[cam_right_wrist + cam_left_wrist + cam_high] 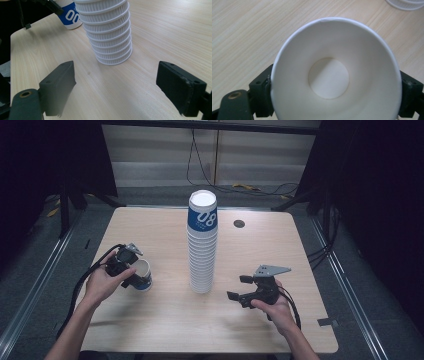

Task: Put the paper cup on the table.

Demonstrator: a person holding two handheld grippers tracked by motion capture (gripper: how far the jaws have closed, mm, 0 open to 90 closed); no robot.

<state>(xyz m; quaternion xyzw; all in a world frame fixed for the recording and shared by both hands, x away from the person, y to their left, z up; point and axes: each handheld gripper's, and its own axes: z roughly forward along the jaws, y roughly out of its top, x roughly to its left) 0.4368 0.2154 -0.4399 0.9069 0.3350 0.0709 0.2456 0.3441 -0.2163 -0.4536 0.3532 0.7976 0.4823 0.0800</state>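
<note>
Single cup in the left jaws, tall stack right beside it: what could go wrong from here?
1. The left gripper squeezes the paper cup across its thin wall; its rim already looks slightly out of round, so more pressure may crush it.
2. The cup stack is tall and narrow on the table; a brush from either gripper could topple it.
3. The right gripper is open and aimed at the stack's base; closing there might lift or tip everything.

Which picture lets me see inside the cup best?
The left gripper view: it looks straight into the cup, down to its bottom. The high view shows its rim and blue side; the right gripper view shows just its blue side, far off.
</note>
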